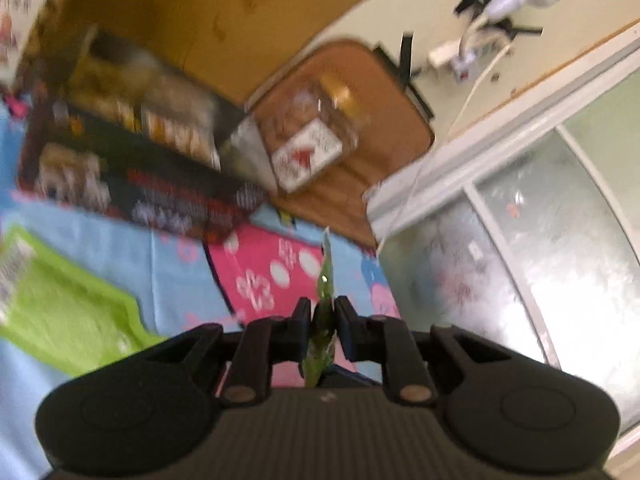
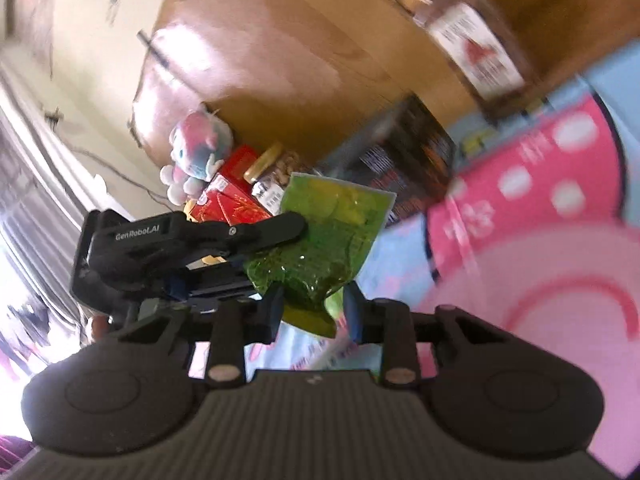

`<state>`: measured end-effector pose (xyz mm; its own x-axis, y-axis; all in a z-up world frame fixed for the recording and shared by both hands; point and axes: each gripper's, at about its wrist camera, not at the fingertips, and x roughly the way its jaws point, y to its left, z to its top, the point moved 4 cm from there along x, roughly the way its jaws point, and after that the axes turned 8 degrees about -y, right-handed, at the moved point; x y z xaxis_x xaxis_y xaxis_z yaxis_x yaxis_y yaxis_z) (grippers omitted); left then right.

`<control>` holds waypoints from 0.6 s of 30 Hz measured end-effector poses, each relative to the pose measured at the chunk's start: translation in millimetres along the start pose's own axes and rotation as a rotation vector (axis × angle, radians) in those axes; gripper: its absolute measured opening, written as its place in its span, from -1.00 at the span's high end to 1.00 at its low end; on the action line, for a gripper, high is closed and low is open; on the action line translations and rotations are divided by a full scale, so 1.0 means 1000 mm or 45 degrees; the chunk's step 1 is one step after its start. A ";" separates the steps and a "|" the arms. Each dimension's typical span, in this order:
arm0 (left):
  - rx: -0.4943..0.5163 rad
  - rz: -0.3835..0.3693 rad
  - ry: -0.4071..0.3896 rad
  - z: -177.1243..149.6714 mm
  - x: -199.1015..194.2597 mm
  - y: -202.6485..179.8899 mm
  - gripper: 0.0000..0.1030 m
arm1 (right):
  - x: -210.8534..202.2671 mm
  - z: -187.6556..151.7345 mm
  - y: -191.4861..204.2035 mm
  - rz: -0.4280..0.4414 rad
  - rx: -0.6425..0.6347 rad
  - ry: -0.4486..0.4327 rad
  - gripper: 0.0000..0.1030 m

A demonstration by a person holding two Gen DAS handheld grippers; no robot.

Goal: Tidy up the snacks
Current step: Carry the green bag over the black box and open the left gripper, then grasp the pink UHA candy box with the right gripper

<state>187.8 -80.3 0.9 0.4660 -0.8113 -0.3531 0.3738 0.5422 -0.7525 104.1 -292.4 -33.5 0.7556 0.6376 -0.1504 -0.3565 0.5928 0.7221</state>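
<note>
**Green packet held between two claws above the bed**

Nearest the lens in the left wrist view, the left claw (image 1: 322, 322) is clamped tight on a thin, glossy green plastic snack packet (image 1: 323, 312), seen edge-on so that it rises as a narrow strip between the black pads. In the right wrist view the same packet (image 2: 324, 248) shows its broad face: the left claw (image 2: 296, 226) reaches in from the left and pinches its upper left corner, while the right claw (image 2: 314, 312) sits at the crumpled lower end with its jaws partly open on either side — blur makes it hard to say whether the pads press the film.

The packet hangs in the air, its long axis running from the right claw up and away. It is well clear of the blue and pink patterned bedspread (image 1: 260, 276) below. Both claws tilt slightly downward, the left one lying roughly crosswise to the right.

Ahead on the bed stands the dark printed cardboard box of snacks (image 1: 132, 152), probably the destination, and a lime green flat pouch (image 1: 68, 300) lies to the left — likely still to be sorted.
</note>
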 end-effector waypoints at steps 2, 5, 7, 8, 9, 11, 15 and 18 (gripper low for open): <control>0.051 0.068 -0.059 0.018 -0.005 -0.002 0.68 | 0.013 0.012 0.011 0.004 -0.057 -0.004 0.42; 0.136 0.180 -0.151 0.053 -0.007 -0.003 0.56 | 0.044 0.036 0.026 0.002 -0.158 0.001 0.44; 0.200 0.286 -0.211 0.074 -0.002 0.002 0.50 | 0.071 0.052 0.033 -0.009 -0.226 0.010 0.44; 0.232 0.341 -0.236 0.084 0.002 0.005 0.42 | 0.084 0.056 0.034 -0.019 -0.253 0.016 0.44; 0.275 0.414 -0.252 0.094 0.009 0.010 0.24 | 0.103 0.062 0.037 -0.042 -0.298 0.023 0.44; 0.324 0.563 -0.239 0.104 0.023 0.020 0.03 | 0.133 0.066 0.036 -0.111 -0.387 0.042 0.39; 0.335 0.670 -0.225 0.101 0.027 0.039 0.03 | 0.159 0.061 0.024 -0.334 -0.571 0.054 0.34; 0.323 0.610 -0.268 0.089 0.005 0.038 0.03 | 0.127 0.058 0.017 -0.252 -0.432 -0.006 0.33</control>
<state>275.9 -44.1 19.8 0.7703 -0.4157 -0.4837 0.2503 0.8946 -0.3702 226.2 -230.0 -1.0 0.8304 0.4925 -0.2606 -0.3642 0.8337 0.4150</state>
